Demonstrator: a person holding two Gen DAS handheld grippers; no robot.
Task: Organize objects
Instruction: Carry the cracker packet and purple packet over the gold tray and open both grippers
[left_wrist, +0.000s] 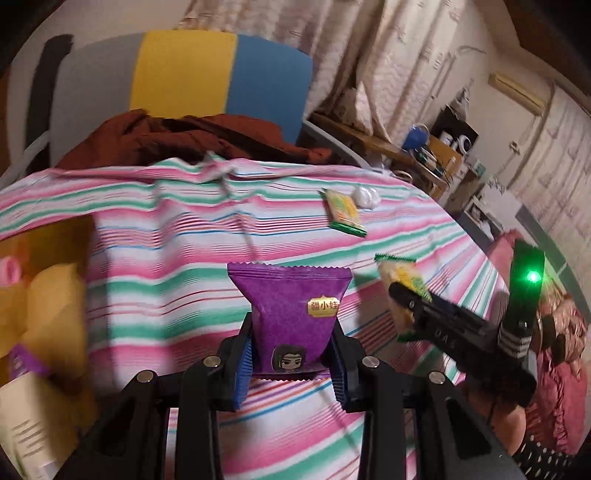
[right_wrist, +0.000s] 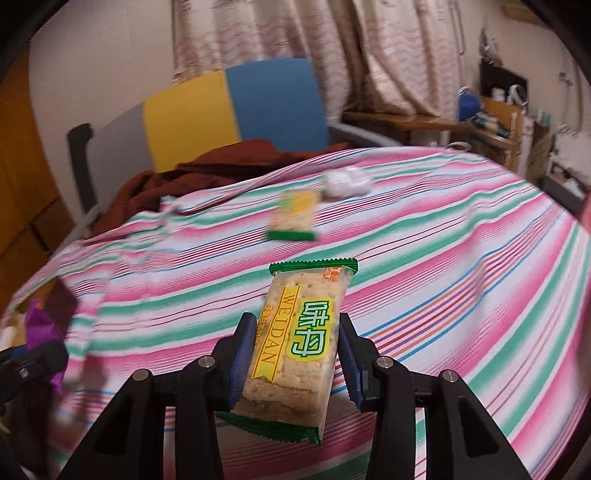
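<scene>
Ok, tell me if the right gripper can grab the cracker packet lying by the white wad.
Probably not yet: the right gripper is shut on another cracker packet. The path over the striped cloth to the lying packet looks free.

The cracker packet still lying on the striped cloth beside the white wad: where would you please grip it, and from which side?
Grip the cracker packet across its long edges at mid-length, coming from above. It lies flat, and the white wad crowds its far end.

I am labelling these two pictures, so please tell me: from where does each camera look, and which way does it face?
Left wrist: sits on the left gripper, looks along its fingers, down over the purple packet to the striped cloth; the right gripper shows.
Right wrist: sits on the right gripper, looks over its cracker packet.
Shared: the lying cracker packet, the chair.
</scene>
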